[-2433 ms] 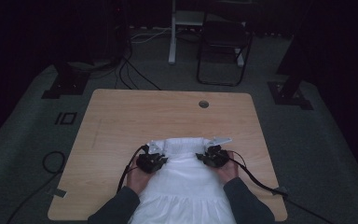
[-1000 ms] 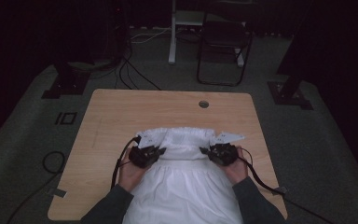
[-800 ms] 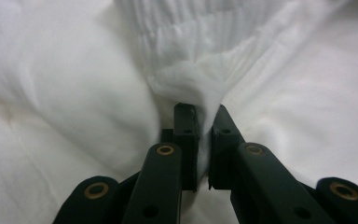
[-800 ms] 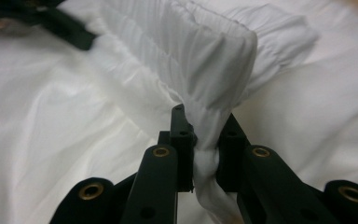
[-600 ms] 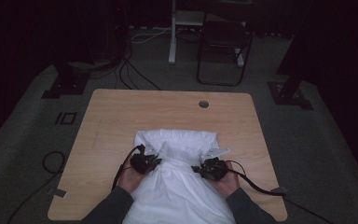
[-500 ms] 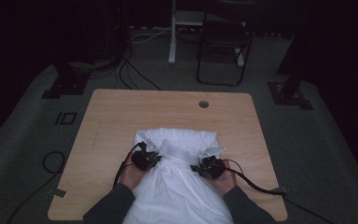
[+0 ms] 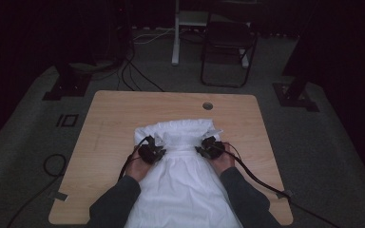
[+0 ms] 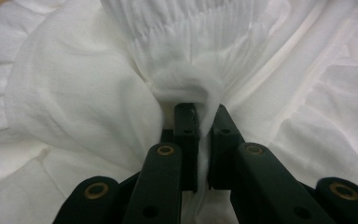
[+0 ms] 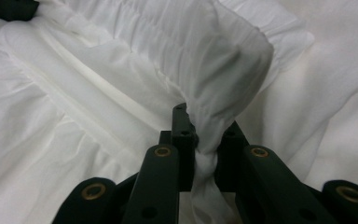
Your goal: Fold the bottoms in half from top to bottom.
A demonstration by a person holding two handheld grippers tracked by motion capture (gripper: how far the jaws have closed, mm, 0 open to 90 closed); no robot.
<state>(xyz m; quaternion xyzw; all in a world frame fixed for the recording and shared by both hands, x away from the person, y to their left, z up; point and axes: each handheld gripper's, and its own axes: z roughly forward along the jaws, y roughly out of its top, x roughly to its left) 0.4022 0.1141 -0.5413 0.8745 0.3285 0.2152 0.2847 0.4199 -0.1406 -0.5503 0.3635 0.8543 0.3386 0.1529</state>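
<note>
A white garment of thin, crinkled cotton lies spread along the middle of the wooden table, its lower part running off the near edge. The far end (the part with the gathered, finely pleated band) is folded back over itself into a rumpled bundle, with soft creases and a stitched seam crossing the flatter cloth.
</note>
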